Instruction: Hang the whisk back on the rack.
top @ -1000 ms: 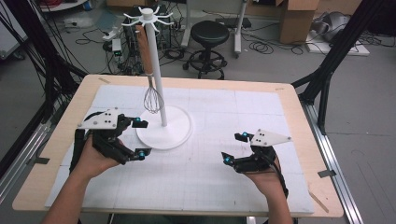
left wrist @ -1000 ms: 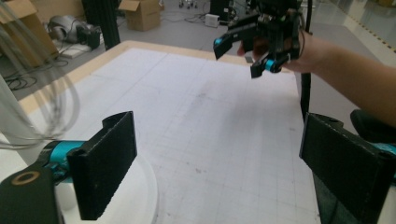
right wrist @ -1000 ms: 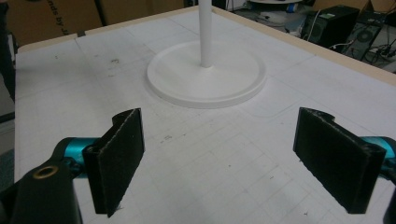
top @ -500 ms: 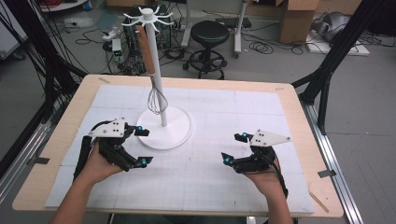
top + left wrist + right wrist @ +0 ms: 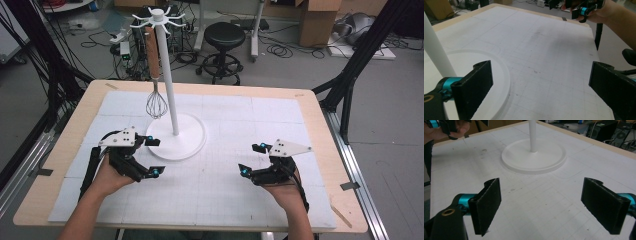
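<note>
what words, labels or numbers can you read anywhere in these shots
None can be read.
Cardboard boxes behind the table: any print is too blurred to read.
White grid mat: ruled lines and smudges, no writing.
Whisk and white stand: no label visible.
Grey plates on the tongs: dots, no text.

grey floor [image 5: 400, 100], black stool [image 5: 227, 36], cardboard boxes [image 5: 319, 20]

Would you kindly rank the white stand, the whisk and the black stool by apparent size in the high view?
1. white stand
2. whisk and black stool: look alike, and the stool stands farther away, so unranked.
</note>
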`<state>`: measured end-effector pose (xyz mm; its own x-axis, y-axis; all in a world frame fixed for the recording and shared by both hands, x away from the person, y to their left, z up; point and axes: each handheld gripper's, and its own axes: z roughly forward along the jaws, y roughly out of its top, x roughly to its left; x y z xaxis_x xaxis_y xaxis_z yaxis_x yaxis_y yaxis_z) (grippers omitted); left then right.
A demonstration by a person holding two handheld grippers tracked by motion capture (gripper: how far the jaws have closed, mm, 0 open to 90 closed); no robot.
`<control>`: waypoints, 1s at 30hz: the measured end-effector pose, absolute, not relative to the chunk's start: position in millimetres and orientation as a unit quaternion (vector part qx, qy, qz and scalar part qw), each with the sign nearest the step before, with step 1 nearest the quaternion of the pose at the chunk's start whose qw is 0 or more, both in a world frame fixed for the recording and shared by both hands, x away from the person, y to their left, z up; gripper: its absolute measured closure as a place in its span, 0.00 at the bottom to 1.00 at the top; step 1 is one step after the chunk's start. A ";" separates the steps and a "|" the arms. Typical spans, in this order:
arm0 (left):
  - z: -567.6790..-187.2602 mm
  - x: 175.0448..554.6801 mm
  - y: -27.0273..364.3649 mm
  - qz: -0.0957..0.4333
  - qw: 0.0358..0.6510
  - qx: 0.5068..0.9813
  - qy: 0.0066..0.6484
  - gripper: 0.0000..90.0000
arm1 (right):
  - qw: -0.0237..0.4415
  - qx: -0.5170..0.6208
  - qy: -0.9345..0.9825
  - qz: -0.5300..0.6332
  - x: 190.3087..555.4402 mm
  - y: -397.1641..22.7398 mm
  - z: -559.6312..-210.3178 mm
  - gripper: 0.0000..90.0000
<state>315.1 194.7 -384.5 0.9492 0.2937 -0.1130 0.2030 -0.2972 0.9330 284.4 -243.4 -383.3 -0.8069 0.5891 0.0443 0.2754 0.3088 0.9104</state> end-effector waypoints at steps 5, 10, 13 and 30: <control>-387.4 314.9 192.0 0.039 0.568 0.808 0.154 0.03 | 0.150 0.272 0.794 0.521 284.7 -243.4 -383.4 0.17; -387.6 315.5 192.7 0.038 0.568 0.807 0.155 0.03 | 0.152 0.273 0.794 0.521 284.6 -243.6 -383.5 0.17; -386.8 315.6 194.5 0.039 0.570 0.806 0.155 0.03 | 0.152 0.273 0.795 0.520 284.0 -243.6 -383.1 0.17; -386.2 314.8 197.6 0.043 0.571 0.804 0.158 0.03 | 0.149 0.272 0.797 0.518 283.4 -241.7 -383.5 0.17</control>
<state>314.8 197.6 -386.2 0.9462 0.3035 -0.1118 0.2055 -0.2972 0.9324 283.4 -241.7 -383.5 -0.8071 0.5888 0.0442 0.2792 0.3146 0.9072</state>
